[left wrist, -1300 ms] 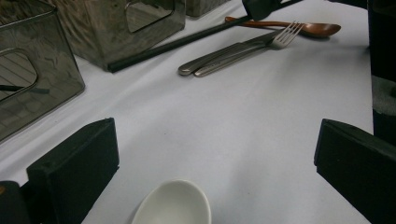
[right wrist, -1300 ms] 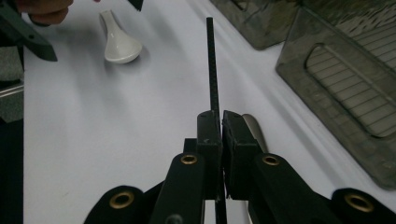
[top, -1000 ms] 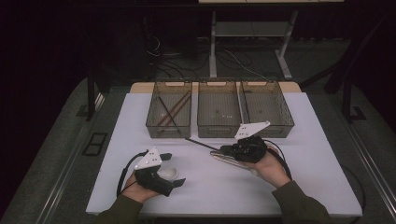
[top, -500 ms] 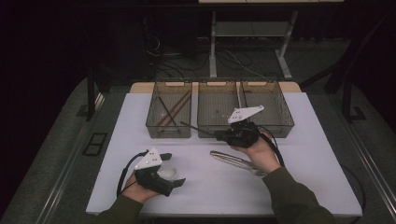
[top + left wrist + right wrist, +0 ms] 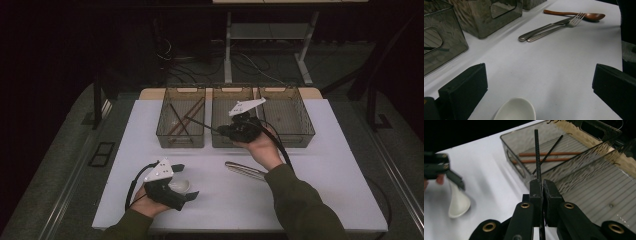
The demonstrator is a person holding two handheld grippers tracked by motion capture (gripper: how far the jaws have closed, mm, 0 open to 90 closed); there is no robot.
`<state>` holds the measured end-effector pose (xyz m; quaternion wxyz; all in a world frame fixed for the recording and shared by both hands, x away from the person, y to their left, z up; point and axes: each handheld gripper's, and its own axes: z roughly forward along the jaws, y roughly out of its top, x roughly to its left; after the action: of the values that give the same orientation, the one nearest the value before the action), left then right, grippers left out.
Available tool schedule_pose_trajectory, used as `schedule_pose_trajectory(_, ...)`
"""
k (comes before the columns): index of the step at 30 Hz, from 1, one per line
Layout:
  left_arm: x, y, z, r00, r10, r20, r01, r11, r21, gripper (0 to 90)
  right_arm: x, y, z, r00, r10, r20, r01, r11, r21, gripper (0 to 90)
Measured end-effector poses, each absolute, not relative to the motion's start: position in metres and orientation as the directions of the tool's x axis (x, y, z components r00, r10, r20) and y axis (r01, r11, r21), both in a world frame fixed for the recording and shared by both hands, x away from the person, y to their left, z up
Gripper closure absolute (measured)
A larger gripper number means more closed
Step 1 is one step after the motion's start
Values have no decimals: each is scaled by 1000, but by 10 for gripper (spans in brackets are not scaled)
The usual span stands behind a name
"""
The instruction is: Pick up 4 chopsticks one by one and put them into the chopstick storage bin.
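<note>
One black chopstick (image 5: 536, 152) is pinched between the pressed-together jaws of the right hand-held gripper (image 5: 223, 131), its tip out over the left bin (image 5: 165, 134); thin, light, stiff and likely slippery, it is best gripped near mid-length to limit swivelling. The left hand-held gripper (image 5: 186, 181) is held spread around the white spoon (image 5: 515, 109) on the desk (image 5: 330, 165). Compared with half a second ago, the chopstick is carried farther toward the bins.

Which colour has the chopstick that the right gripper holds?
Black chopstick; best in the right gripper view.

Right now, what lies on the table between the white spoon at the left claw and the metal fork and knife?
Nothing: in the left gripper view, bare white table separates the white spoon from the fork and knife.
</note>
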<state>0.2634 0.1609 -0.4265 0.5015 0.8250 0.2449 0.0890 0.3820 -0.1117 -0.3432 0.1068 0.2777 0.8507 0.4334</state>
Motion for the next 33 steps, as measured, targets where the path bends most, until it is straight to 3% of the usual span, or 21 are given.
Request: schedule_pose_trajectory(33,265,161,-427,872,479,-104,312,-378,871,0,483,-6,-365,-718,693,66,517,467,718,860)
